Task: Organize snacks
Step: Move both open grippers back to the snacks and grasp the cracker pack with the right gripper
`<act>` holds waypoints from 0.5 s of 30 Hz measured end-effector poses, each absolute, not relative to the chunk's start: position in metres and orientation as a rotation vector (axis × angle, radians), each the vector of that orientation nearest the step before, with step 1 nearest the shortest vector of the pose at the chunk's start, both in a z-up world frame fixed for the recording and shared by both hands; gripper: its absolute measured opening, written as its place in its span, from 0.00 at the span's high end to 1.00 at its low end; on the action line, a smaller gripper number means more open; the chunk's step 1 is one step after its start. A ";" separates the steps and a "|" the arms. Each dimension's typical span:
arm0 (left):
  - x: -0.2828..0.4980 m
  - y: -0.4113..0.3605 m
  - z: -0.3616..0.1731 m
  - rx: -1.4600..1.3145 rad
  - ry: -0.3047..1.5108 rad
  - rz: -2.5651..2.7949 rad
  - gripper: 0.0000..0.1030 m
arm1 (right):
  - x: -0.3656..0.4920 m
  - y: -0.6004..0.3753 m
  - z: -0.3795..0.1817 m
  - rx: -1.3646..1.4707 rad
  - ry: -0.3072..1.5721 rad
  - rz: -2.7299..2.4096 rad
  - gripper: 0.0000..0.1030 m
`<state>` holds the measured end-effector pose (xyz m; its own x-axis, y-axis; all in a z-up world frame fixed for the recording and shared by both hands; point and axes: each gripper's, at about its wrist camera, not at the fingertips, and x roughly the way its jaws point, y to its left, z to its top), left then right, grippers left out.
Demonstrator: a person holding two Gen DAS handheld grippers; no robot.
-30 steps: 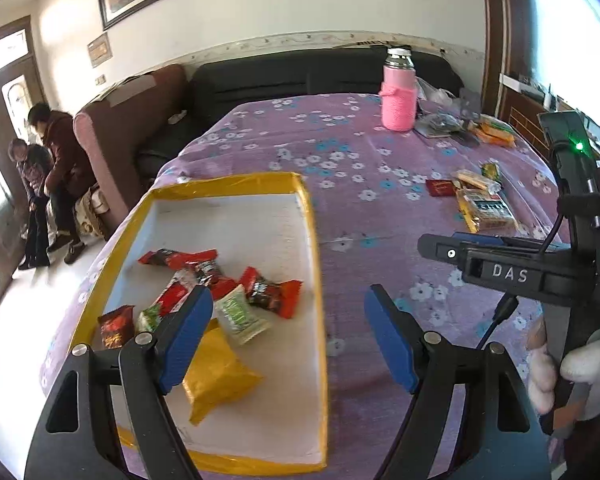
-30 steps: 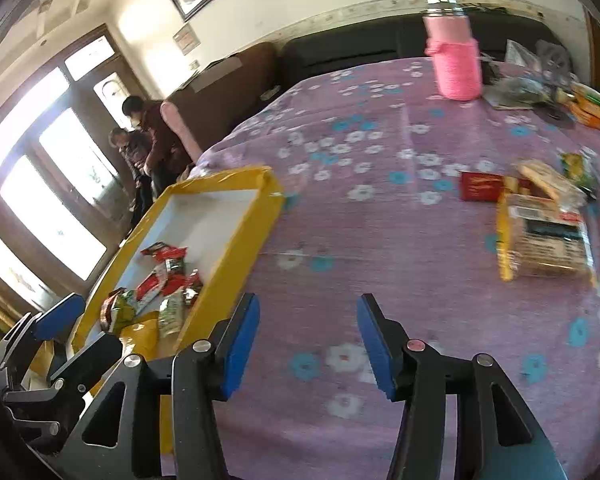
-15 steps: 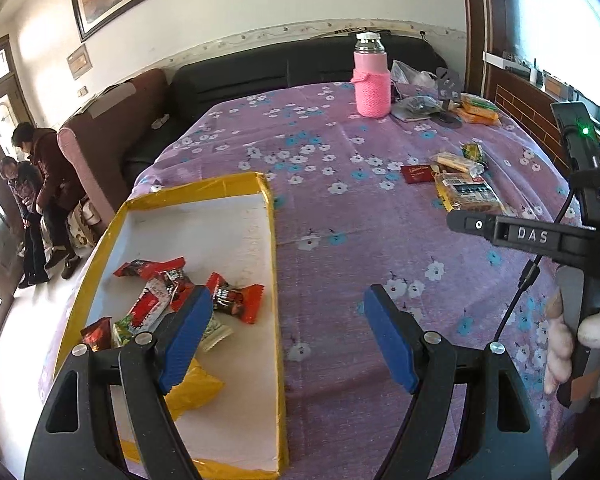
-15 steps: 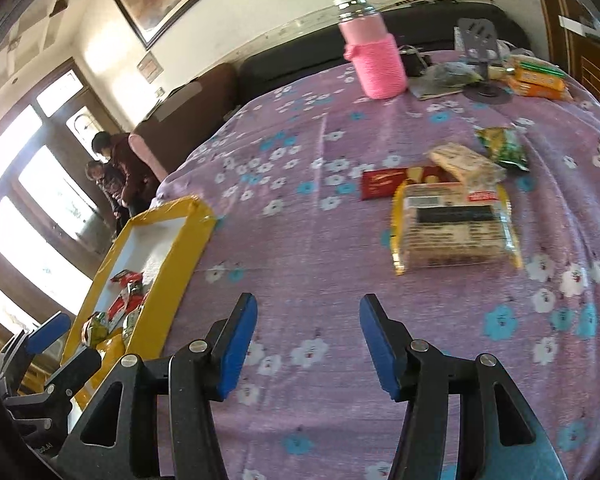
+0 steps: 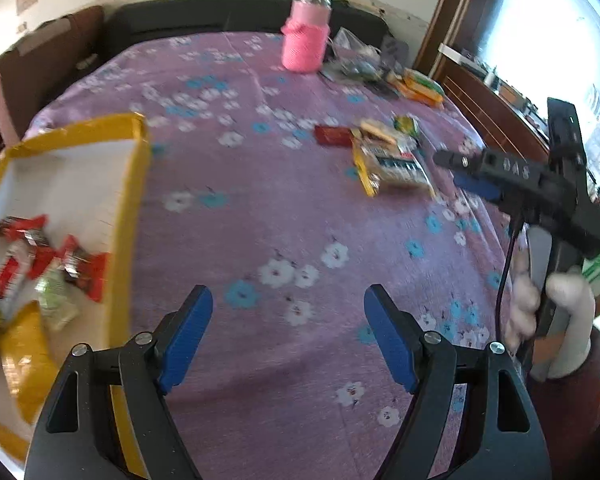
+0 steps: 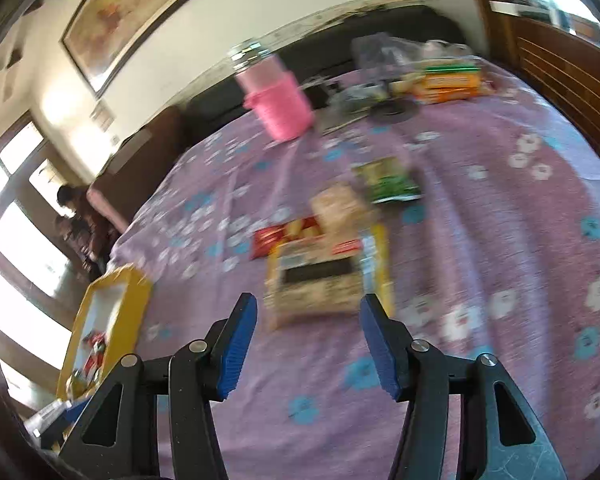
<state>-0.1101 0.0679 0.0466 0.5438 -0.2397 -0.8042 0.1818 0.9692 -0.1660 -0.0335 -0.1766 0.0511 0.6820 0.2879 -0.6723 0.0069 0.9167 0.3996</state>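
My right hand-held gripper (image 6: 306, 344) hangs over the purple flowered cloth of the bench (image 6: 480, 240), its blue ribbed pads still parting with nothing between them; just past the tips, toward twelve o'clock, lies the big clear cracker packet (image 6: 324, 280) with yellow edges. In the right wrist view its long axis runs nine to three o'clock, roughly across the line of my fingers. Touching its far side are a pale wrapped biscuit (image 6: 338, 206) and a flat red packet (image 6: 270, 238), and at one o'clock from those a glossy green sachet (image 6: 388, 180) lies flat. A second ago this cluster sat far off to the right of that view; now it is centred and close.

My left hand-held gripper (image 5: 288, 334) stands spread wide over bare cloth, empty. At its nine o'clock is the shallow tray (image 5: 134, 184), yellow-taped rim and white floor, holding crinkled red sweet wrappers (image 5: 40, 252), a green one and a yellow pouch (image 5: 28, 364). A second ago the tray lay straight under these fingers; it has slid to the left edge. In the left view the cracker packet (image 5: 396, 166) sits at one o'clock, long axis running ten to four, with the right tool's black body and a white-gloved hand (image 5: 540, 300) at three o'clock.

A pink knit-sleeved bottle (image 6: 278, 104) stands upright at the far end, orange boxes (image 6: 448, 80) beside it
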 end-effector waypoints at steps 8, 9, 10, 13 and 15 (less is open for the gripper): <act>-0.106 0.060 0.027 -0.066 0.991 -0.276 0.24 | 0.011 -0.178 0.037 0.393 0.820 0.176 0.44; -0.107 0.060 0.024 -0.068 0.994 -0.278 0.24 | 0.018 -0.175 0.034 0.378 0.829 0.177 0.44; -0.106 0.060 0.022 -0.070 1.000 -0.280 0.24 | 0.024 -0.172 0.031 0.363 0.842 0.178 0.44; -0.104 0.061 0.016 -0.080 1.020 -0.283 0.24 | 0.031 -0.164 0.021 0.352 0.903 0.201 0.44; -0.104 0.062 0.016 -0.086 1.017 -0.285 0.24 | 0.025 -0.159 0.020 0.374 0.933 0.255 0.44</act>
<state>-0.1043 0.0616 0.0158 0.4927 -0.2748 -0.8257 0.1951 0.9596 -0.2029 0.0247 -0.1592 0.0197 0.5730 0.3709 -0.7309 -0.0524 0.9065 0.4189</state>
